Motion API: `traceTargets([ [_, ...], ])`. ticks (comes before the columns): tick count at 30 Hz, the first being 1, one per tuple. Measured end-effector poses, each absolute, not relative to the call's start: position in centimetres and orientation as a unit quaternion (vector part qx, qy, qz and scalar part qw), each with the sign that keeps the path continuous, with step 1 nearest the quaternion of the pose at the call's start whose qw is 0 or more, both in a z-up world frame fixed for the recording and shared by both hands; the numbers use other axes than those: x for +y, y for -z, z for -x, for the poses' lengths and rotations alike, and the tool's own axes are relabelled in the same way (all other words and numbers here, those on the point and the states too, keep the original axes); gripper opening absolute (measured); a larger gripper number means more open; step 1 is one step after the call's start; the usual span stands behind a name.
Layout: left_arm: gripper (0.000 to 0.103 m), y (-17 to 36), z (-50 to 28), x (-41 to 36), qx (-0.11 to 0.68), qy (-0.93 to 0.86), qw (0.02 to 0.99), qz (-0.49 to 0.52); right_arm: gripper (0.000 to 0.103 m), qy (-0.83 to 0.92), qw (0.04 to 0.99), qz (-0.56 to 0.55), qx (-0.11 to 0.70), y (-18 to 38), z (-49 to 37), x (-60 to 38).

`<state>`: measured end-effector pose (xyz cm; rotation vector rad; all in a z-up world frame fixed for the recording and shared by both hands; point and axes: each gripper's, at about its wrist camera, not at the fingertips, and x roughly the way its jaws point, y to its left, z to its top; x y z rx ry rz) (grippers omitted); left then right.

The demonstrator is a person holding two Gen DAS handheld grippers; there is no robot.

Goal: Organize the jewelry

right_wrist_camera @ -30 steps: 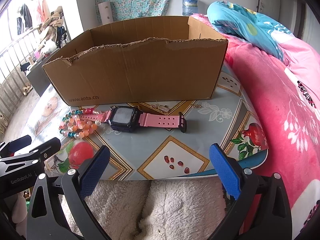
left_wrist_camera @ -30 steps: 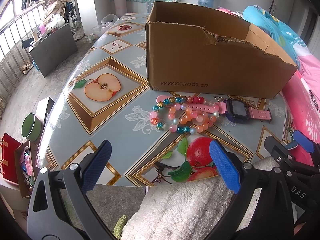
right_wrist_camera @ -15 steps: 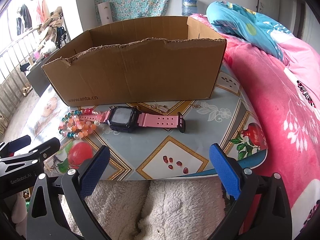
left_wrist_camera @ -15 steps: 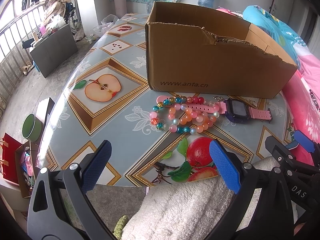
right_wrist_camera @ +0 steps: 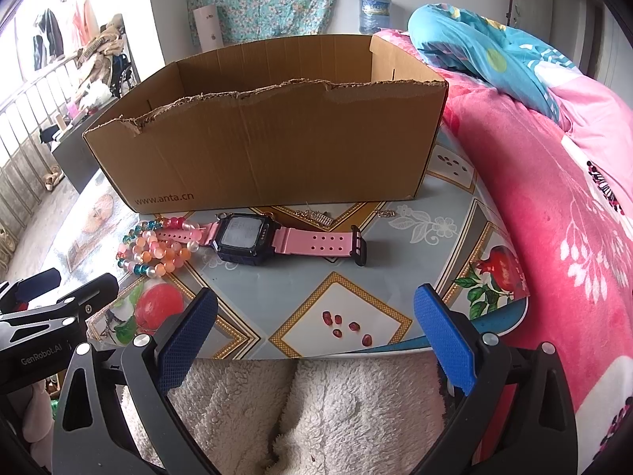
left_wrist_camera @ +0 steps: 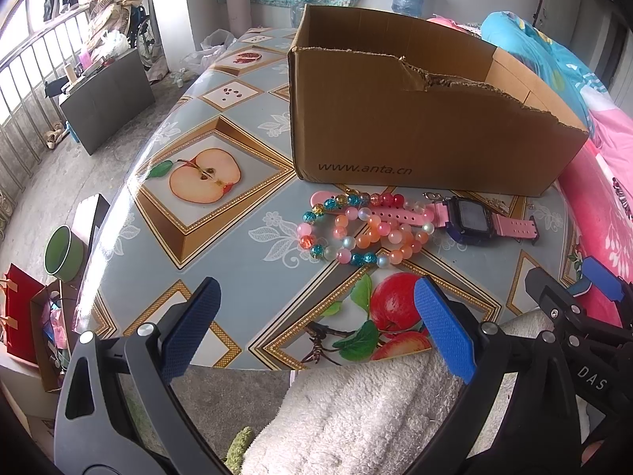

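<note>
A pink-strapped watch with a dark square face (right_wrist_camera: 245, 238) lies on the table in front of an open cardboard box (right_wrist_camera: 277, 150). Bead bracelets in orange, pink and teal (left_wrist_camera: 368, 233) lie on the watch's left strap end. A thin metal chain (right_wrist_camera: 320, 217) lies by the box's front wall. The watch (left_wrist_camera: 469, 219) and box (left_wrist_camera: 415, 118) also show in the left wrist view. My left gripper (left_wrist_camera: 316, 332) is open and empty at the table's near edge. My right gripper (right_wrist_camera: 314, 336) is open and empty, also at the near edge.
The table (left_wrist_camera: 221, 237) has a fruit-patterned cover. A pink blanket (right_wrist_camera: 554, 198) lies at the right. White fleece (right_wrist_camera: 316, 407) is below both grippers. A green cup (left_wrist_camera: 61, 251) and a red bag (left_wrist_camera: 18, 312) sit on the floor at left.
The right wrist view has shifted very slightly toward the table. The jewelry, the box and the left gripper have not moved.
</note>
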<state>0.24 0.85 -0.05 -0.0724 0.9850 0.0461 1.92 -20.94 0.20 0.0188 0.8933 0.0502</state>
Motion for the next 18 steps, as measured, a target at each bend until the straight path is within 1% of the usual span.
traceTargets([
  [18, 0.095, -0.08, -0.54, 1.49, 0.471, -0.024, 0.881, 0.034, 0.097, -0.028, 0.906, -0.009, 0.423, -0.77, -1.83, -20.90],
])
